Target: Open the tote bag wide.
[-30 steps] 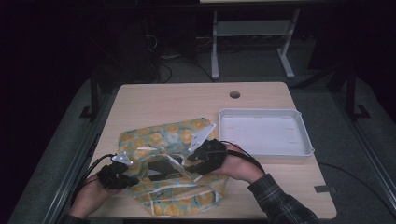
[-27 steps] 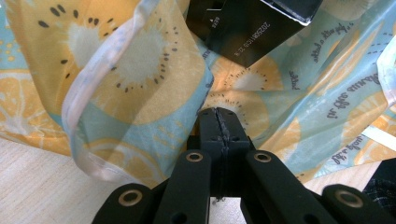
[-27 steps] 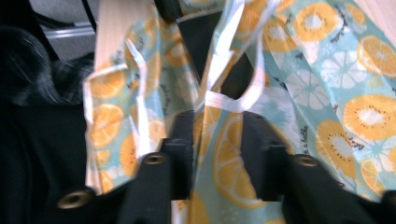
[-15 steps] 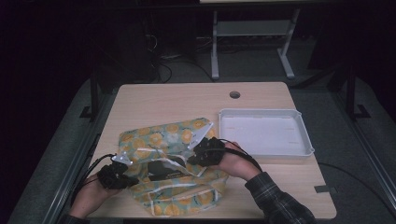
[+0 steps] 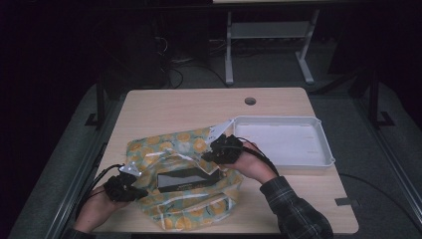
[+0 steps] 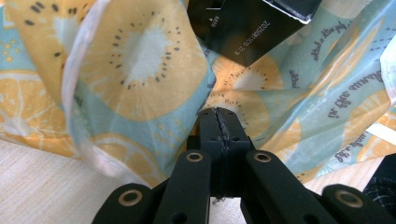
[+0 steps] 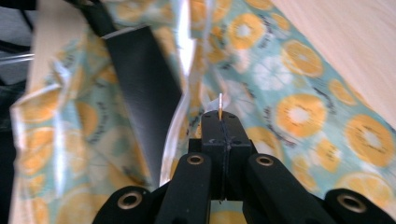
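A fruit-print bag (image 5: 184, 174), pale blue with orange and kiwi slices, lies on the near half of the wooden bench (image 5: 199, 107), its long axis running roughly from the near left toward the far right, with its far corner just beside the white tray (image 5: 283, 142) that sits at the right. Inside the bag a flat black box (image 5: 181, 180) lies lengthwise across the bench, seen through the gaping mouth of the bag. The left claw (image 5: 130, 191) is pressed together on the bag's near-left edge; in the left gripper view its jaws (image 6: 218, 123) meet with the printed film pinched between them. The right claw (image 5: 211, 154) is likewise clamped on the bag's far edge, and the right gripper view shows a thin strip of the film standing up from between the closed jaws (image 7: 220, 122). In the left gripper view the black box (image 6: 252, 28) carries small white printing, seen upside down, that looks like a string of digits but is too fine to read surely, and the bag (image 6: 140, 60) bears looping dark script that I cannot make out.
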